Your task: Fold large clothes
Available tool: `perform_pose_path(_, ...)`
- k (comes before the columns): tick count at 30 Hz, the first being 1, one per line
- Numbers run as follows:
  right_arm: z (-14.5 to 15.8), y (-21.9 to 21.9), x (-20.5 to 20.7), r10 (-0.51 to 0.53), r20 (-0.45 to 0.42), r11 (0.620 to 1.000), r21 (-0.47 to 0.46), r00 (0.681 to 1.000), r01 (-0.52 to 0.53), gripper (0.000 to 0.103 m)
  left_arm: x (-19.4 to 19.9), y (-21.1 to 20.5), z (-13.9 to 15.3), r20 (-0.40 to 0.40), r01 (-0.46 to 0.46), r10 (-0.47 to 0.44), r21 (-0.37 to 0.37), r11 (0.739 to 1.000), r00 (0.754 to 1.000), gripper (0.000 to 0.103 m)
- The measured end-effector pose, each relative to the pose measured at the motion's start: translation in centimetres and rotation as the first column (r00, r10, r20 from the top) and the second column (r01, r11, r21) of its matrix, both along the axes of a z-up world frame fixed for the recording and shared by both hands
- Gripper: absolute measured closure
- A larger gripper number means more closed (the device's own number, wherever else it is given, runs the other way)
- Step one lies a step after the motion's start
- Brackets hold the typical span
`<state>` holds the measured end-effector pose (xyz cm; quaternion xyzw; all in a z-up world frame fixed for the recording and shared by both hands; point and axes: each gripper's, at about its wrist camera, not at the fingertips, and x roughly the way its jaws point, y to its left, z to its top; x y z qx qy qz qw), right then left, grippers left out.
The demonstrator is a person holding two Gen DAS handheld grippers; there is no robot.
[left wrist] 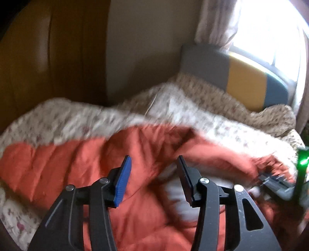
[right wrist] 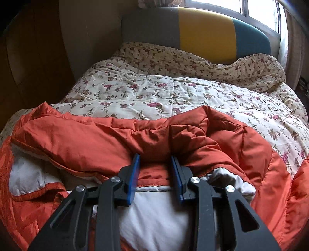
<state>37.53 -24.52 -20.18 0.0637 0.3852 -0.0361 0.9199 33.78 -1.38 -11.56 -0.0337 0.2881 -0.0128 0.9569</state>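
A: How many of each thing, biggest first?

B: One bed, with one floral quilt (right wrist: 173, 90) spread across it and a second floral cover bunched along the head end (right wrist: 251, 67). One padded headboard (right wrist: 206, 32) in three panels: grey, yellow, teal. One window (right wrist: 258, 9) behind it, with a curtain (left wrist: 216, 21) beside it. One wooden wardrobe (left wrist: 48, 48) to the left. One orange down jacket (right wrist: 87, 135), white lining showing, lying crumpled on the near part of the quilt. Two grippers.

A: How do the grippers sit?

B: The right gripper (right wrist: 155, 173) points toward the headboard, low over the jacket. Its jaws are parted, and a ridge of orange fabric and the hem edge bulges between the blue pads (right wrist: 135, 173); whether the pads press on the fabric I cannot tell. The left gripper (left wrist: 152, 179) is spread wide, nothing between its fingers, hovering above the orange fabric. The left view is motion-blurred.

A: Anything else around, or in the way?

B: In the left view, the other gripper's body shows at the right edge with a green light (left wrist: 303, 160), touching or just above the jacket. Raised orange folds stand just beyond the right gripper's fingertips.
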Motion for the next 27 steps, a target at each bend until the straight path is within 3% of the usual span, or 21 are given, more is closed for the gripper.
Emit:
perform_pose_path(2,-0.1,0.0,0.1,0.0,0.0,1.0,0.0,1.0,0.0,0.072,0.5,-2.2,1.2,0.014,0.052,-0.052,0.007,0.999,0.999,0.055)
perform_pose_path(5,0.0,0.0,0.0,0.0,0.0,1.0,-0.001,1.0,0.0,0.072,3.2,-6.1,1.2,-0.047,0.143,-0.143,0.013,0.99,0.989,0.055)
perform_pose_path(6,0.0,0.0,0.0,0.0,0.001,1.0,0.001,1.0,0.0,0.072,4.8,-7.7,0.4,-0.098,0.178,-0.175,0.023,0.984,0.98,0.055)
perform_pose_path(10,-0.1,0.0,-0.1,0.0,0.002,1.0,0.0,1.0,0.0,0.072,7.5,-9.2,-3.5,-0.195,0.18,-0.163,0.069,0.981,0.967,0.055)
perform_pose_path(15,0.0,0.0,-0.2,0.001,0.008,1.0,0.005,1.0,-0.001,0.072,6.7,-8.3,-6.2,-0.174,0.197,-0.187,0.039,0.98,0.967,0.055)
perform_pose_path(22,-0.3,0.8,0.5,0.0,-0.012,0.999,-0.04,1.0,0.0,0.071,7.3,-10.2,-7.3,-0.213,0.206,-0.173,0.144,0.968,0.962,0.055)
perform_pose_path(27,-0.3,0.7,0.2,0.002,-0.008,1.0,-0.017,1.0,-0.003,0.071,6.1,-10.0,-6.7,-0.186,0.205,-0.175,0.153,0.967,0.967,0.055)
